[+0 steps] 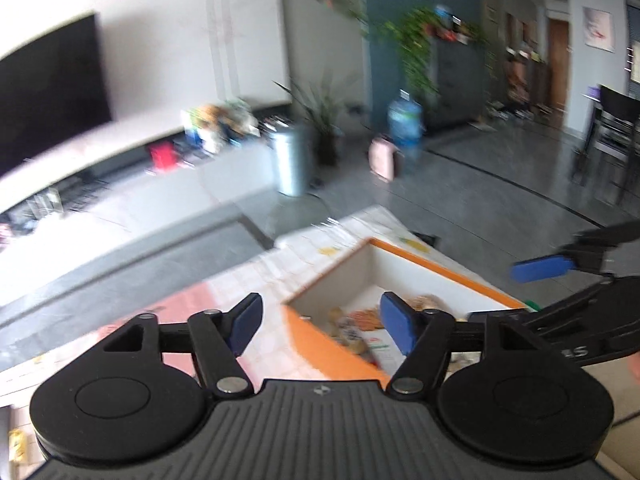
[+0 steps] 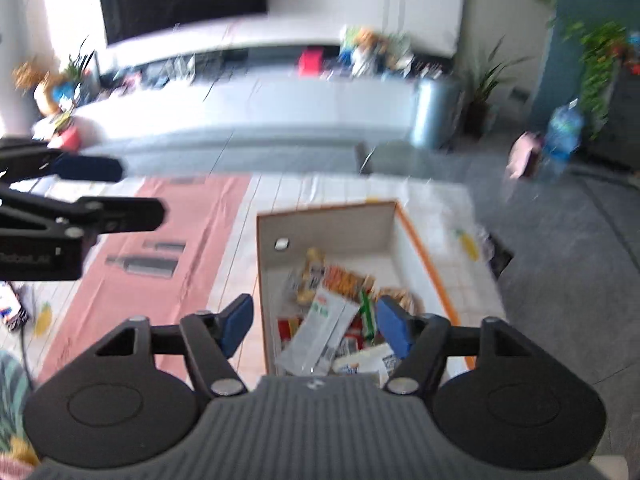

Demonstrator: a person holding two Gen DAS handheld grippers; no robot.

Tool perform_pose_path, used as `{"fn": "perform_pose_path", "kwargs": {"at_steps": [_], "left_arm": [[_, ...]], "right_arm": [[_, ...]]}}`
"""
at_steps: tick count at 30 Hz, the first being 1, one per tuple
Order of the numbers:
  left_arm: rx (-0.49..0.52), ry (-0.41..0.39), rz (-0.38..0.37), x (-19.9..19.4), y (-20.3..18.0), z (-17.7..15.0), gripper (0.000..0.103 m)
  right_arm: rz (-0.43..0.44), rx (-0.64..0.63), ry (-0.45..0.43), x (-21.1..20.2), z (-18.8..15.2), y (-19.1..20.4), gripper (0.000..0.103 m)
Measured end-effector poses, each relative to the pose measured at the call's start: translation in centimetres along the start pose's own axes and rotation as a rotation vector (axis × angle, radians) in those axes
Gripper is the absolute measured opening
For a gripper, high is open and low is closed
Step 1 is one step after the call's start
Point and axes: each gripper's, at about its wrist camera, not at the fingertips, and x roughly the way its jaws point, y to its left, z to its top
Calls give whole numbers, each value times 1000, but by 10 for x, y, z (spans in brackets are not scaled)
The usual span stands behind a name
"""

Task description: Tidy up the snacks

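Note:
An orange-rimmed white box (image 2: 424, 258) stands on the tablecloth and holds several snack packets (image 2: 320, 328), among them a long white one and an orange one. The box also shows in the left wrist view (image 1: 436, 264), with packets (image 1: 352, 328) at its bottom. My right gripper (image 2: 314, 326) is open and empty, held above the box's near end. My left gripper (image 1: 322, 326) is open and empty, above the box's near left corner. Each gripper shows in the other's view, the right one at the right edge (image 1: 540, 268), the left one at the left edge (image 2: 88, 188). Both views are motion-blurred.
The table has a white tiled cloth (image 2: 440, 200) with a pink panel (image 2: 160, 240). Small packets lie at the table's left edge (image 2: 16, 312). Beyond the table are grey floor, a TV bench (image 2: 240, 104), a metal bin (image 2: 434, 116), plants, a water bottle (image 1: 404, 120) and a chair (image 1: 612, 132).

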Motion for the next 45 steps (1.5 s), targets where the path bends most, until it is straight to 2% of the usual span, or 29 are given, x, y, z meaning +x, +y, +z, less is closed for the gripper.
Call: {"fn": "perform_pose_path", "kwargs": {"at_steps": [3,7,9,16,25,36,45], "left_arm": [[-32,-48,80,-20,7,-14,90],[-98,-64,118,-35,18,-30,90],[-115,-68,143,-44,24,-39,92],[-95,-62,269,-51,23,-69,92],[-215,5,246,-41,36,-114,92],[-199,108,246,-18,34,-138,92],[-206,133,236,-12,34,-139,92]], "right_arm": [[-26,41,-57,-14,-12,15,74],[-73,82,-113,-34,-29,36,78],[-93,89,-131,-40,-38,46,90],[-153,96,-143,-37,-67,73,91],[-145,109,-157,-19,-96,89,91],[-116,87,-95,16,-112,99,91],[-108,91,-82,26,-112,95,91]]}}
